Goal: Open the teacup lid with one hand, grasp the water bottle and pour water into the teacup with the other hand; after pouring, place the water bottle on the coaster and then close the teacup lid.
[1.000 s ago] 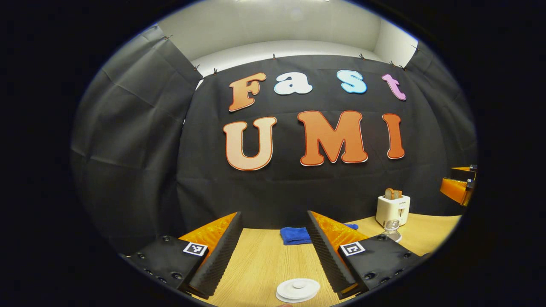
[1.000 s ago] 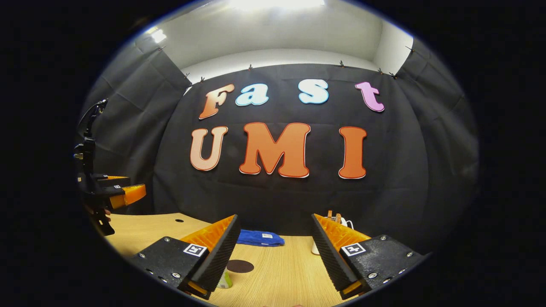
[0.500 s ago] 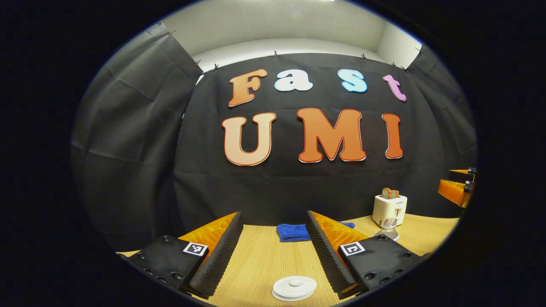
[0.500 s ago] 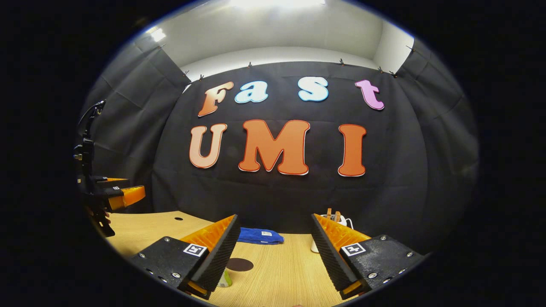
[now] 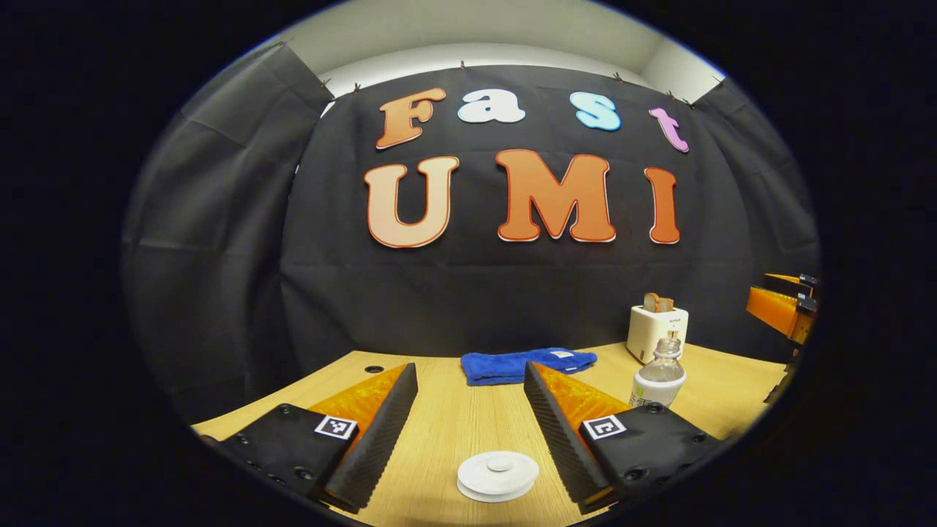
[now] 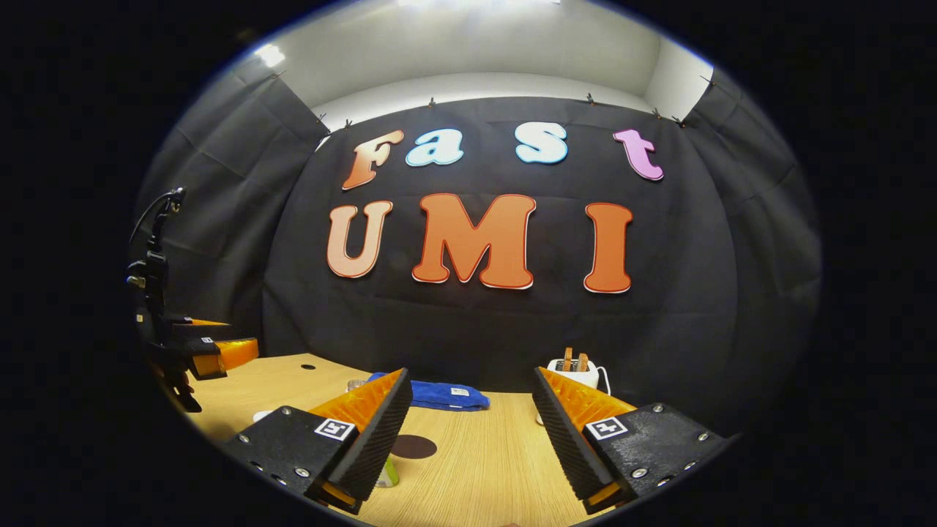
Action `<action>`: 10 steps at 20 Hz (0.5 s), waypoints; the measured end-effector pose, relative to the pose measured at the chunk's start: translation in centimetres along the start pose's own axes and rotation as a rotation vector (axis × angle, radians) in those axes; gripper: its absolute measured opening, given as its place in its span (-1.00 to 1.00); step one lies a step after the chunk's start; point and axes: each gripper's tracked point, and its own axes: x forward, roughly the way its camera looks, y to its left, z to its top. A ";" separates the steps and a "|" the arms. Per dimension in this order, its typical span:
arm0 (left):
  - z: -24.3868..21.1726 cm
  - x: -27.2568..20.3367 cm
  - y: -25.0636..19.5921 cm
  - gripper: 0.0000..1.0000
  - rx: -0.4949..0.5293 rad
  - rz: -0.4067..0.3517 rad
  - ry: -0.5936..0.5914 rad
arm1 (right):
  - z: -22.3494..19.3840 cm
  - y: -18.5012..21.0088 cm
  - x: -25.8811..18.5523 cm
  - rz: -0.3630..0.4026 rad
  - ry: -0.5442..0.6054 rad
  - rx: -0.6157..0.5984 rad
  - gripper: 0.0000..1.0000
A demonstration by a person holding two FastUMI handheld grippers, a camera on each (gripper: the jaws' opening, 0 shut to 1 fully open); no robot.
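Note:
A white teacup lid [image 5: 498, 474] with a round knob lies low in the left gripper view, between my left gripper's fingers and below them. My left gripper [image 5: 468, 369] is open and holds nothing. To the right stands a clear water bottle [image 5: 659, 377], its base hidden behind my right-hand finger. In the right gripper view my right gripper [image 6: 471, 373] is open and bare. A dark round coaster [image 6: 413, 446] lies on the table between its fingers. The water bottle [image 6: 386, 474] peeks out behind its left finger. My left gripper [image 6: 212, 351] hangs at the far left.
A blue cloth [image 5: 527, 364] lies at the back of the wooden table [image 5: 454, 417], under the booth wall. A white toaster [image 5: 656, 329] with bread slices stands at the back right. The right gripper [image 5: 783, 307] shows at the right edge of the left gripper view.
Both views have tipped down, so more of the table shows. In the left gripper view the bottle has come into fuller view and the lid sits higher. Both grippers stay open.

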 end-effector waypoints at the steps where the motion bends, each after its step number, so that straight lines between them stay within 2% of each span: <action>1: -0.6 0.2 -0.3 0.92 0.004 -0.011 0.014 | -0.2 0.1 0.1 0.002 0.005 0.001 0.97; 3: -2.4 0.4 -1.0 0.75 -0.003 -0.032 0.053 | -0.7 0.3 0.0 0.010 0.015 0.002 0.97; 8: -6.7 1.2 -2.0 0.75 -0.014 -0.071 0.155 | -2.2 0.5 0.1 0.018 0.052 0.018 0.97; 9: -7.5 1.4 -2.0 0.63 -0.006 -0.070 0.178 | -2.4 0.5 0.0 0.020 0.059 0.023 0.98; 10: -8.6 1.7 -2.1 0.63 0.003 -0.070 0.196 | -2.5 0.4 0.1 0.019 0.063 0.025 0.98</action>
